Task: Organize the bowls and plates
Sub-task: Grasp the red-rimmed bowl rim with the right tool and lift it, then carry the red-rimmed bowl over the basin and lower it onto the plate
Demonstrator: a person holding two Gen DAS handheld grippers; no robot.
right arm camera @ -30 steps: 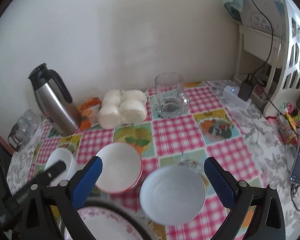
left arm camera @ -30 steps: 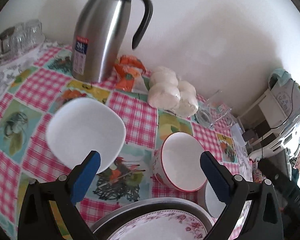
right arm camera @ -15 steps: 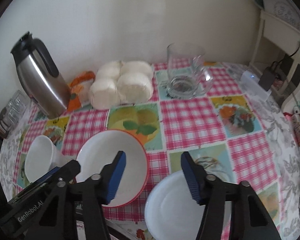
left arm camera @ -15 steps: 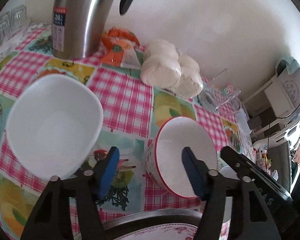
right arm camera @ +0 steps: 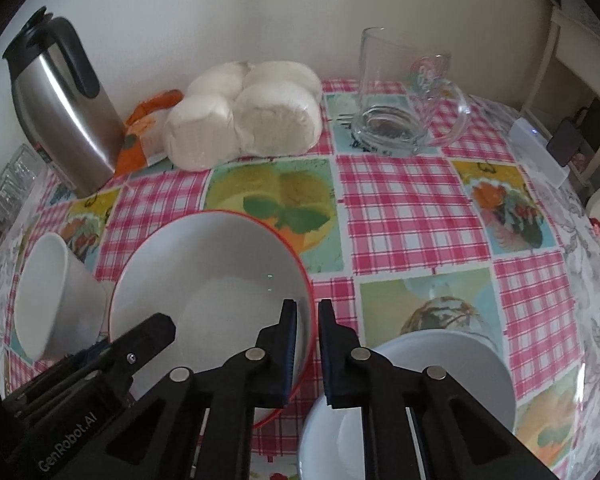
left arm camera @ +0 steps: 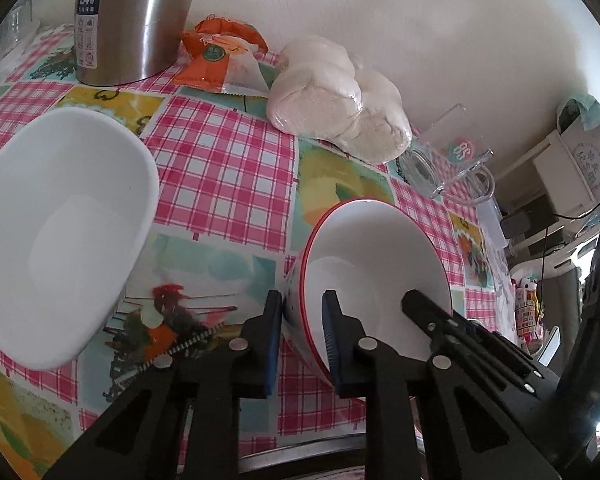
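- Far L, at 9 o'clock of the table (right arm camera: 412, 208): small glass tumblers (right arm camera: 8, 184) at the edge, blurry.
- Steel thermos jug (right arm camera: 66, 108) w/ black handle stands upright at 10 o'clock, near the wall.
- Below it, plain white bowl (left arm camera: 60, 236) sits at 8 o'clock of the red-rimmed bowl, close but apart from it in the L wrist view.
- Orange snack packet (right arm camera: 148, 128) lies just beside the jug, touching the bag of white buns (right arm camera: 244, 116) at 12 o'clock.
- Red-rimmed bowl (right arm camera: 212, 304) sits centre-front on the checked cloth – both claws are on it.
- L gripper (left arm camera: 302, 340): jaws closing, bowl's 9 o'clock wall between them, one pad outside, one inside; pads look pressed on the rim.
- R gripper (right arm camera: 308, 350): clamped shut on the bowl's 3 o'clock rim, one pad inside, one outside.
- In each wrist view the other claw's black finger pokes in over the bowl's far side.
- At 5 o'clock of the red-rimmed bowl: second white bowl (right arm camera: 452, 380), just beside it, partly hidden by the R claw.
- Clear glass mug (right arm camera: 400, 96) w/ handle stands upright at 1 o'clock, R of the buns.
- Front edge of L wrist view, 6 o'clock: rim of a metal tray (left arm camera: 300, 454), barely showing.
- Far R, 3 o'clock: white shelf unit (left arm camera: 576, 168) w/ cables, off the table.
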